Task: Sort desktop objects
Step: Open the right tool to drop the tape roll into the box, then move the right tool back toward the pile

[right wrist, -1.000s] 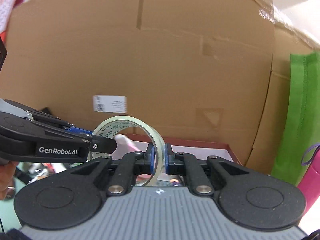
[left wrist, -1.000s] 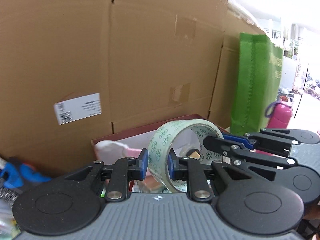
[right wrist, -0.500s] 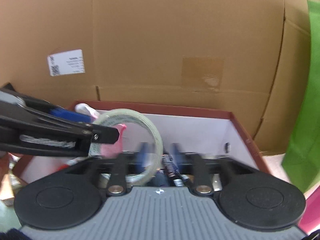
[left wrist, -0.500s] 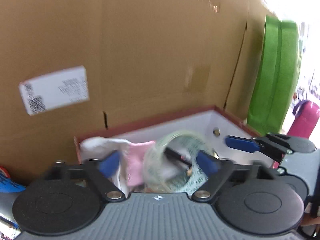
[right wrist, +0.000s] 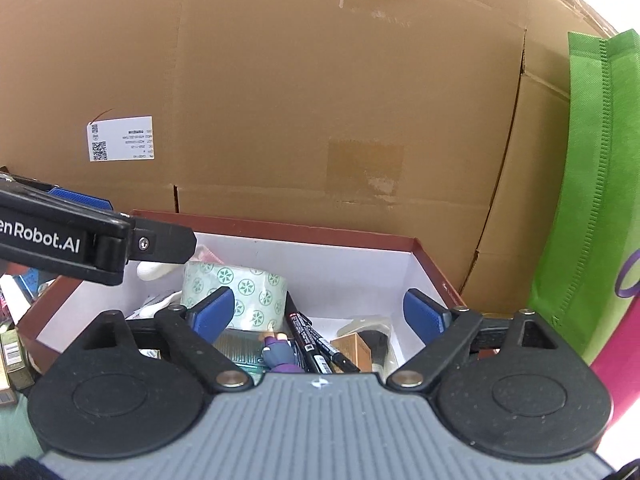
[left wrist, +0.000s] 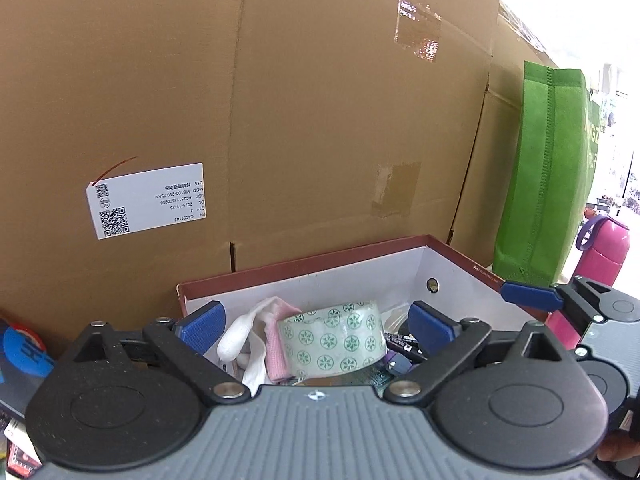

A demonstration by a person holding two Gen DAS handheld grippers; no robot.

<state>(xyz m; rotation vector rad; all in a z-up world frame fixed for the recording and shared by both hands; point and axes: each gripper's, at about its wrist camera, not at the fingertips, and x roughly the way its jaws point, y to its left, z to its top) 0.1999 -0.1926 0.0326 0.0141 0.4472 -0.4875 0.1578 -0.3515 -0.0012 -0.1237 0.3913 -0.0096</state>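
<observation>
Over the red-rimmed box (left wrist: 452, 250), the left gripper (left wrist: 316, 324) and right gripper (right wrist: 320, 312) have both just spread wide, letting go the patterned tape roll (left wrist: 334, 346), which now lies inside among pens and cloth, so this item looks sorted.

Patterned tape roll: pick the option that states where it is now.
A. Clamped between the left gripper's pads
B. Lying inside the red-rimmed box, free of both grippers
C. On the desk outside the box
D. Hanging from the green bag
B: the patterned tape roll rests among the clutter in the red-rimmed box, and both the left gripper and right gripper stand wide open, pads clear of it.
</observation>
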